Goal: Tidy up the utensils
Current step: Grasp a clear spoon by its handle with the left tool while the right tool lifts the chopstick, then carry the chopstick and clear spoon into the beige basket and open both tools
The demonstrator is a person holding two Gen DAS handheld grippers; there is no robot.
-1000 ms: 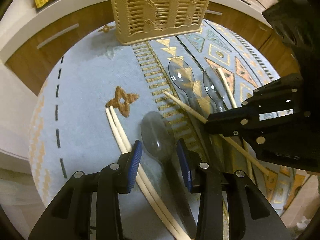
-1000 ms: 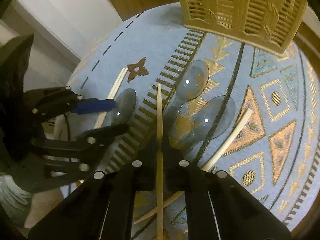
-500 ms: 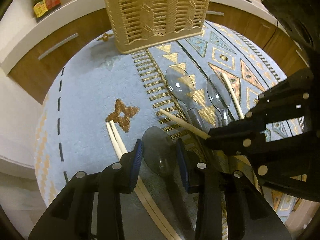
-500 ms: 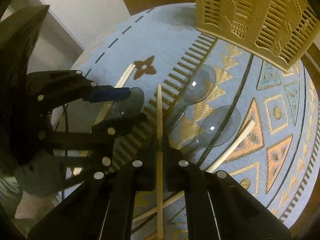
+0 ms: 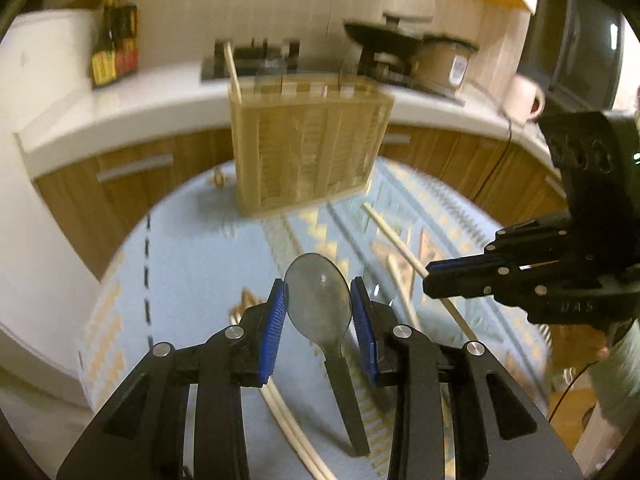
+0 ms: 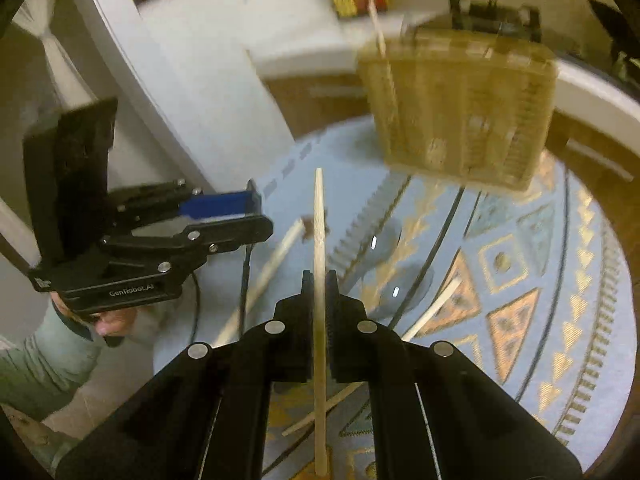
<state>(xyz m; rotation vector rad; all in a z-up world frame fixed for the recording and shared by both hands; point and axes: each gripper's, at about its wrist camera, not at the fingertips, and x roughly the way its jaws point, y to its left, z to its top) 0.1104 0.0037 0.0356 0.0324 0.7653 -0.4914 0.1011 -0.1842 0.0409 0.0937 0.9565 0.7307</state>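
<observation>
The slatted beige utensil basket (image 5: 308,152) stands upright at the far edge of the round table, and a single pale chopstick (image 5: 233,72) rises from its left compartment; dark handles poke above the rim further right, too blurred to name. The table wears a light blue cloth (image 5: 180,264) with gold triangles and stripes. On it lie a pair of chopsticks (image 5: 292,436) under the left gripper, two clear spoons (image 6: 404,284) toward the middle and another loose chopstick (image 6: 432,312) beside them. Behind the table a white countertop (image 5: 160,100) curves over wooden cabinet fronts; sauce bottles (image 5: 114,46) stand at its left, a black hob with a pan (image 5: 384,36) in the middle, a rice cooker (image 5: 448,60) and a white mug (image 5: 528,96) to the right.

The left gripper (image 5: 318,304) tilts downward above the cloth, its jaws having just been closing; the blue pads (image 5: 274,328) now pinch the bowl of a clear spoon with a dark handle (image 5: 320,304), lifted clear of the cloth, the handle trailing back between the fingers. A hand in a grey-green sleeve (image 6: 36,360) grips it from below. The right gripper (image 6: 319,280) also points down over the table, jaws pressed tight on a chopstick (image 6: 319,216) that sticks forward past its tips and trails back beneath it, off the cloth
</observation>
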